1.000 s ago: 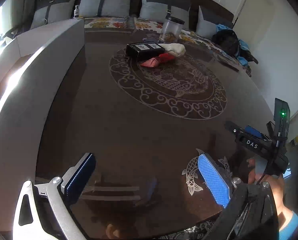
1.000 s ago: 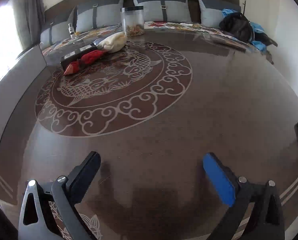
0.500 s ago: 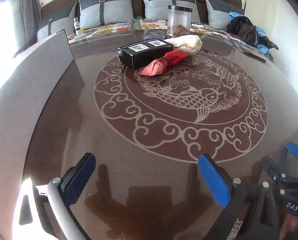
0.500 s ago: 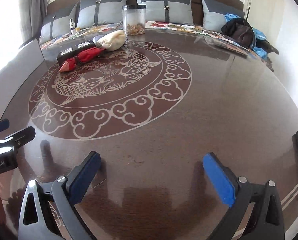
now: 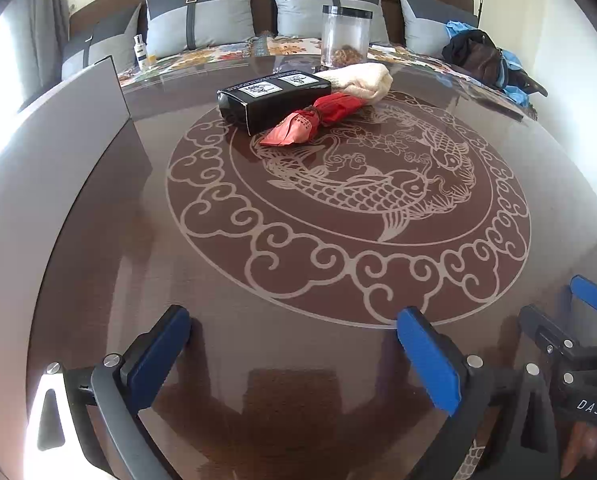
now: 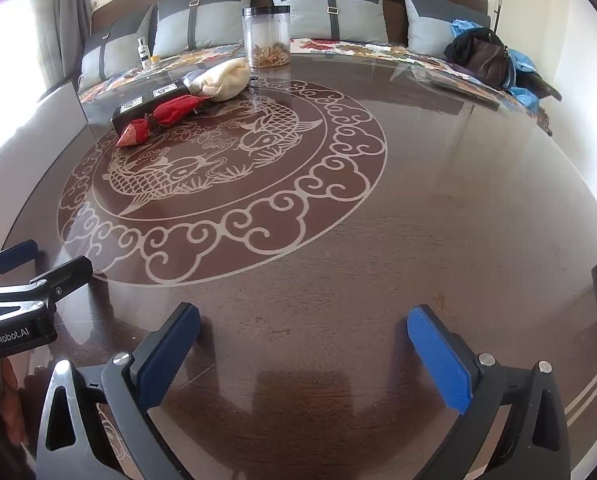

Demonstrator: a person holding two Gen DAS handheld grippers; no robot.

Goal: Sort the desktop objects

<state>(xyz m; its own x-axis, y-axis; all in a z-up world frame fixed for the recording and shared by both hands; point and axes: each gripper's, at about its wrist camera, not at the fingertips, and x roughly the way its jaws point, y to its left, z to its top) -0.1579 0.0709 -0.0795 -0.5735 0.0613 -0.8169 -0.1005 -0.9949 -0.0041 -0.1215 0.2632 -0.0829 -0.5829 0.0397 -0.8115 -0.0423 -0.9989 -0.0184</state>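
Dark glossy table (image 5: 298,320), black box (image 5: 272,98), red packet (image 5: 312,122), cream cloth (image 5: 360,80), clear jar (image 5: 346,34)

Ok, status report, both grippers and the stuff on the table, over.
Left gripper open, empty. Right gripper open, empty. Black box, red umbrella, cream cloth clustered far side, untouched. Path clear.

Bright daylight from the left, glossy table (image 5: 98,240) glare, fisheye-warped edges.

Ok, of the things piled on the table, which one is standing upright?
The clear jar with the black lid, at the table's far edge. It stands upright, while the black box, red folded umbrella and cream cloth bundle all lie flat.
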